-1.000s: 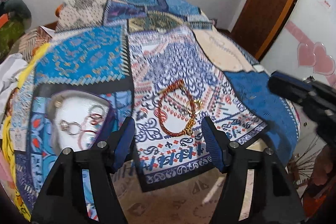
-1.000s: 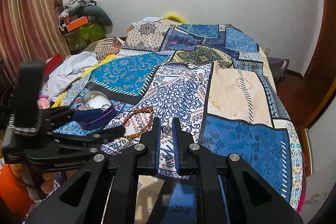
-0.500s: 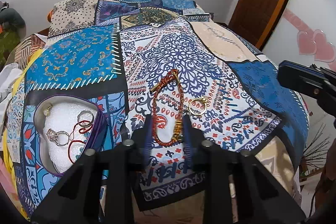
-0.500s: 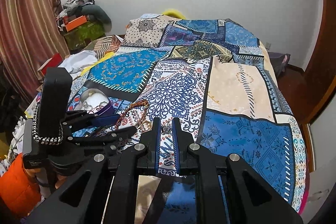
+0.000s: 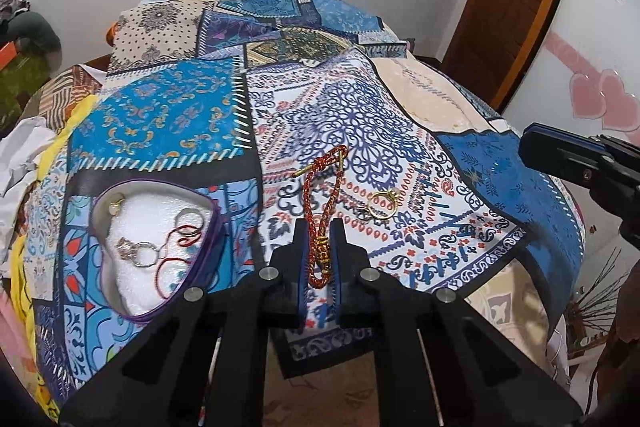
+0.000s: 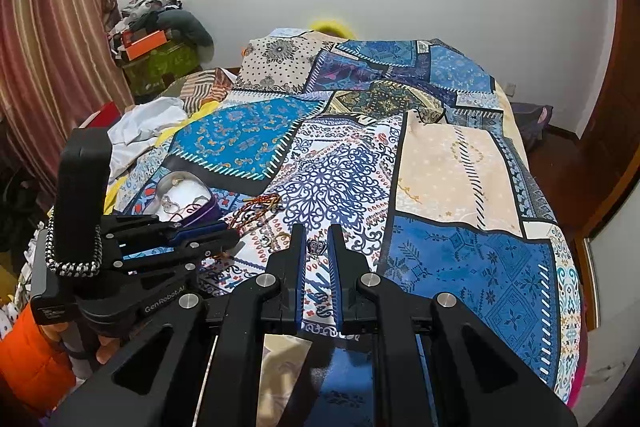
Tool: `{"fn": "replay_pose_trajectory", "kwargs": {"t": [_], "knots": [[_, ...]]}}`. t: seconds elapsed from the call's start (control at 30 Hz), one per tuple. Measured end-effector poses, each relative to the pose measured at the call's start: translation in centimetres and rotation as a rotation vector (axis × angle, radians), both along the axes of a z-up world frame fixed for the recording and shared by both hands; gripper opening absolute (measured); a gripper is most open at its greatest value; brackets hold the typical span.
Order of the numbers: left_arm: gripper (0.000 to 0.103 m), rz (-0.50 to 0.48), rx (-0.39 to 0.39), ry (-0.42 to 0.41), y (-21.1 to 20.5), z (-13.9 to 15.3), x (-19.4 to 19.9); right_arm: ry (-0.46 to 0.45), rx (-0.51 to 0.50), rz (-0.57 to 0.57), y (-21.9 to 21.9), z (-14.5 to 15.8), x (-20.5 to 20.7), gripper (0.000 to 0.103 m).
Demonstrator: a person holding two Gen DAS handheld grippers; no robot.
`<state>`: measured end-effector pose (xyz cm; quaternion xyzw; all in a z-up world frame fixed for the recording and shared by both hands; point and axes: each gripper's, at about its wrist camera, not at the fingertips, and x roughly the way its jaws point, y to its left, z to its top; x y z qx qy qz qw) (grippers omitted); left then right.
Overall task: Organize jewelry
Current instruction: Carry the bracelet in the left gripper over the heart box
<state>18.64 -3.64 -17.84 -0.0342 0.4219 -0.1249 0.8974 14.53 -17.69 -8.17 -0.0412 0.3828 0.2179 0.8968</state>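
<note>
The left gripper has just closed on the red and gold bracelet on the bed. The right gripper seems to pinch a small silver ring. Next stop, likely the box.

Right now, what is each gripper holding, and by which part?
Left gripper: red-and-gold braided bracelet, by its gold-beaded near end. Right gripper: small silver ring, pinched at the fingertips.
</note>
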Motion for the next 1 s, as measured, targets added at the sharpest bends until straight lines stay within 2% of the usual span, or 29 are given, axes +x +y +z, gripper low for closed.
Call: {"fn": "replay_pose_trajectory", "kwargs": {"t": [0.53,1.0], "knots": [[0.008,0.149,-0.031,-0.11,7.1,4.0,-3.0,-0.056,0.016,0.095,5.4,2.0,0.0,0.01],[0.008,0.25,-0.042,-0.104,12.9,3.5,-4.3,-0.066,0.021,0.223,12.0,1.9,0.5,0.01]]}}
